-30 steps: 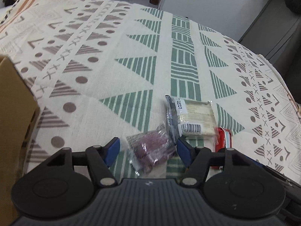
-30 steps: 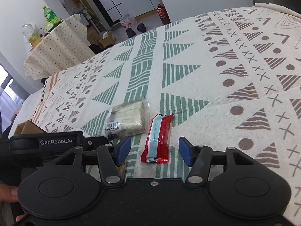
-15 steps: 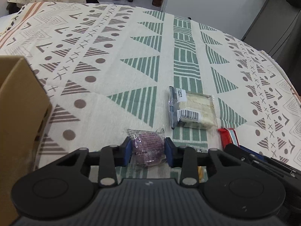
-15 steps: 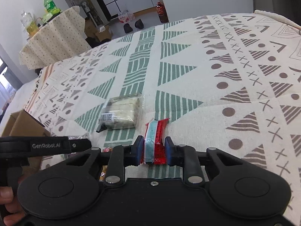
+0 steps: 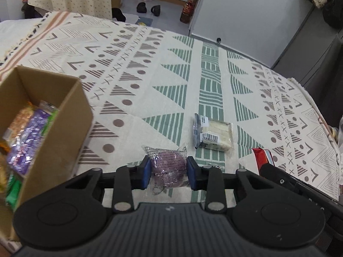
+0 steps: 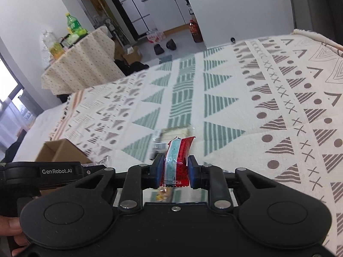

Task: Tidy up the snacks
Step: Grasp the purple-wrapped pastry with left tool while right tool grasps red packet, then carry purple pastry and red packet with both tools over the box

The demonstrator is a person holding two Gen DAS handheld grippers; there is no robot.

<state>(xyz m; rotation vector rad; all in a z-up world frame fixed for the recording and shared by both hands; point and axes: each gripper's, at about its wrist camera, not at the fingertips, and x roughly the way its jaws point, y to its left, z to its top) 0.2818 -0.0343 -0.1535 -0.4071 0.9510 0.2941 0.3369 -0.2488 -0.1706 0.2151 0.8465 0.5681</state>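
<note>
Desk under patterned cloth; box at left, already part-filled with snacks. Both grippers were spread a second ago, now clamped and lifting. Left gripper jaws pinch purple pack; right gripper jaws pinch red bar. Sandwich pack remains on cloth. Likely next: carry both to box.

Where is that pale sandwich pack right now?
In the left view, the sandwich pack lies on the patterned cloth, just beyond and right of the purple snack.
</note>
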